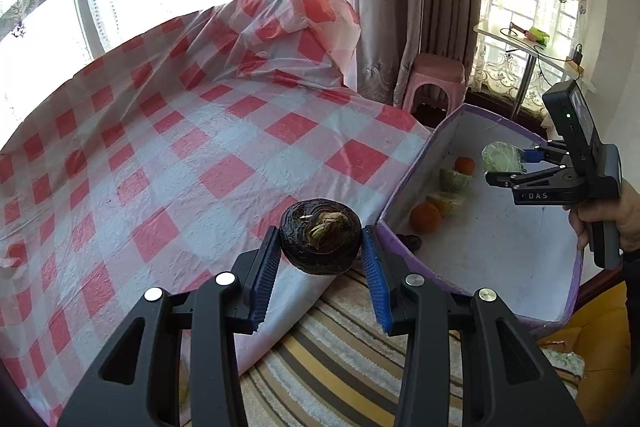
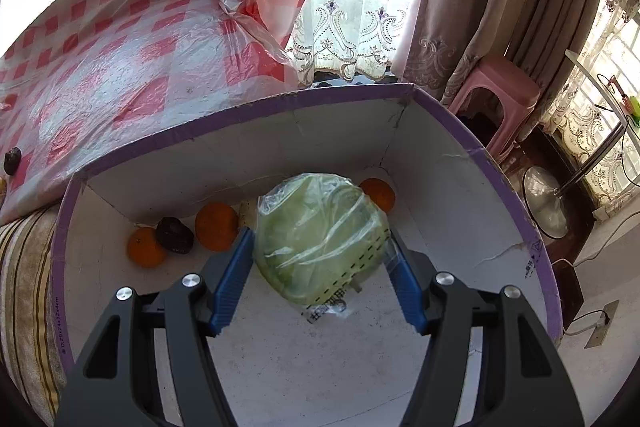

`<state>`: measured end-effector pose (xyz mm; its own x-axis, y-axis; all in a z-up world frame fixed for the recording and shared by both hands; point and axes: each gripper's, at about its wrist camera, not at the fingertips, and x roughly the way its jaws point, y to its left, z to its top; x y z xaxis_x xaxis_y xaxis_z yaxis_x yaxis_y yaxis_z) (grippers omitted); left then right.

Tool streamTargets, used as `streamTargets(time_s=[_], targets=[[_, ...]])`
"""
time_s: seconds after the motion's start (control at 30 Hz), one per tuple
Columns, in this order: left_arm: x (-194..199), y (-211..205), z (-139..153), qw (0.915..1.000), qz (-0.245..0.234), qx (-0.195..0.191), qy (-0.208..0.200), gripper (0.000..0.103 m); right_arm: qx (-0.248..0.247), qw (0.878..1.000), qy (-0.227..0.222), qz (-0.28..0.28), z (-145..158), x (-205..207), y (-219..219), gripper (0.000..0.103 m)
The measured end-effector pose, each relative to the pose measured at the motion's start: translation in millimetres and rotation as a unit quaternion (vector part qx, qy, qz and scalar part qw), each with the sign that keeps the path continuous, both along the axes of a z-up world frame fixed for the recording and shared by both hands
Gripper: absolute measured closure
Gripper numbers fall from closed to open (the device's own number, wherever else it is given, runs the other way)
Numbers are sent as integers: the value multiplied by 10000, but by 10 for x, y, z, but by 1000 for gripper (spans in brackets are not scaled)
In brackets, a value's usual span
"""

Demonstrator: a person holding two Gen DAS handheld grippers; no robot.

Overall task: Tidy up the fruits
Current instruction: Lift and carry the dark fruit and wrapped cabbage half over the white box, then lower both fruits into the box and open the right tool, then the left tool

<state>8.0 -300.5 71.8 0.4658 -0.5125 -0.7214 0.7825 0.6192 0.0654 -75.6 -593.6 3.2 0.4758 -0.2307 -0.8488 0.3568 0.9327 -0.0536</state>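
My left gripper [image 1: 320, 259] is shut on a dark brown round fruit [image 1: 320, 241] and holds it above the table's near edge, just left of the purple-rimmed white box [image 1: 500, 247]. My right gripper [image 2: 322, 263] is shut on a green fruit piece wrapped in clear plastic [image 2: 320, 239] and holds it over the inside of the box [image 2: 248, 127]; it also shows in the left wrist view [image 1: 502, 163]. In the box lie oranges [image 2: 216, 227], [image 2: 146, 247], [image 2: 378, 193], a dark fruit [image 2: 175, 235] and wrapped green pieces [image 1: 454, 179].
A red-and-white checked plastic cloth [image 1: 180, 147] covers the table, bunched up at the far end. A small dark fruit [image 2: 12, 159] lies on it. A striped cushion [image 1: 340, 355] lies below. A pink stool [image 1: 436, 79], curtains and a side table [image 1: 528, 47] stand behind.
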Motion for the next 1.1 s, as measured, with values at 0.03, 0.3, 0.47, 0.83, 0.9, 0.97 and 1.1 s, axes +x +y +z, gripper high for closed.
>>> streamTargets(time_s=[0.03,0.3,0.47,0.83,0.9,0.97,1.1], targets=[[-14,-71,-18,10000,-74,30,21,63,-13,10000,53,42,-10,13,-8,38],[-212,-630,-189,9966,-777,226,127,63,-110,9971,500,562,-138,142,18,38],[-326,-1011,-458,9908,-1202,586,228,63,-103,9897,903,1110,-273,210,180,38],[-405,-1450,-938,9741,-1624,1503,457,63,58,9721,1584,1727,-579,291,377,38],[-422,-1520,-1029,9699,-1702,1673,475,63,109,9695,1694,1770,-621,307,385,38],[-421,-1578,-1107,9670,-1721,1821,453,63,136,9688,1702,1795,-614,329,368,38],[-405,-1654,-1218,9629,-1725,2032,417,63,104,9672,1815,1773,-635,369,350,38]])
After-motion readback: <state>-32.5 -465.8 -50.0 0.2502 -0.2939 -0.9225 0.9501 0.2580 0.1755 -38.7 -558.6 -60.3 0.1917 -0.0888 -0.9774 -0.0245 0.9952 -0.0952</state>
